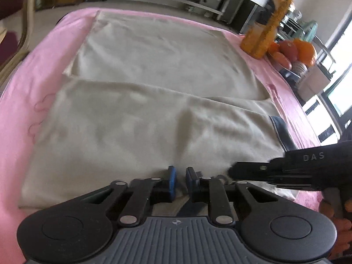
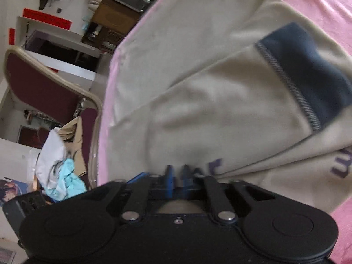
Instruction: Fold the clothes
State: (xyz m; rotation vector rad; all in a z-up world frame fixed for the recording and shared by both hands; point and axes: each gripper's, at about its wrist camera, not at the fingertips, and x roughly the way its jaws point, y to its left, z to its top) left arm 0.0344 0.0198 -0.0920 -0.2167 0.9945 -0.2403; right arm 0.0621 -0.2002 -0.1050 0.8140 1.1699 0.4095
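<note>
One beige garment [image 1: 136, 101] with one navy cuff [image 2: 308, 72], on one pink sheet [image 1: 19, 114]. Two grippers: left [image 1: 180, 177], right [image 2: 177, 172]. Two orange drink bottles [image 1: 272, 22], a few orange fruits [image 1: 294, 50], count unclear. One maroon chair [image 2: 41, 88], one heap of clothes [image 2: 61, 154].

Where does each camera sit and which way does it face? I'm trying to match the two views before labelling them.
Left wrist: sits on the left gripper, looks down and forward across the beige garment on the pink sheet toward an orange bottle; the right gripper enters from the right.
Right wrist: sits on the right gripper, looks down over the garment's navy cuff, with a maroon chair to its left.
Shared: garment, cuff, sheet.
</note>
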